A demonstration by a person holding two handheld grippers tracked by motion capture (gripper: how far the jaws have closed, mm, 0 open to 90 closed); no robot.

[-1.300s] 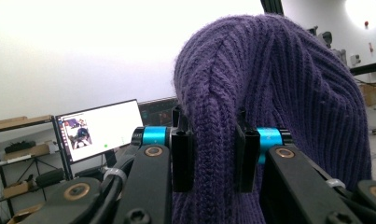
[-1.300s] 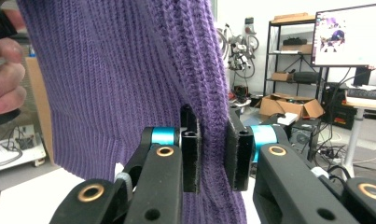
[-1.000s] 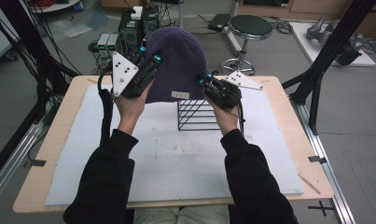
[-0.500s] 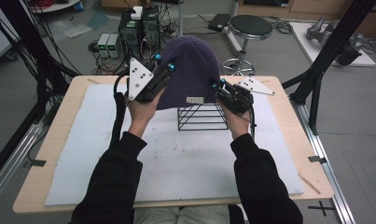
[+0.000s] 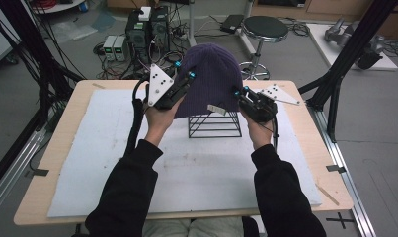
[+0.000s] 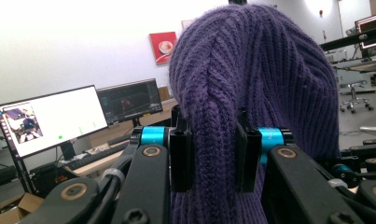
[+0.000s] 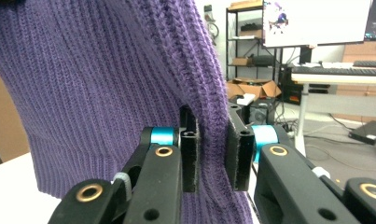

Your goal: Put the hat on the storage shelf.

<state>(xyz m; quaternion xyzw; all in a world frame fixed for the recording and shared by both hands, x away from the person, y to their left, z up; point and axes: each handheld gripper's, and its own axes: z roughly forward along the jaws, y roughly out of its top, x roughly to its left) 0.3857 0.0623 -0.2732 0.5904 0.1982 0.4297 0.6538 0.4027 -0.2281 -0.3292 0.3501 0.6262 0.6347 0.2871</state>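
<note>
A purple knit hat (image 5: 211, 79) hangs at the upper centre of the high view, stretched between two hand-held grippers above a black wire rack (image 5: 215, 125) that stands on a white mat (image 5: 88, 163) covering the table (image 5: 53, 133). The left gripper (image 5: 182, 82), left of the hat, is clamped on the hat's left edge. The right gripper (image 5: 238, 94), at the hat's right, pinches the opposite edge. The hat's lower rim seems to reach the rack's top, though contact is unclear.
</note>
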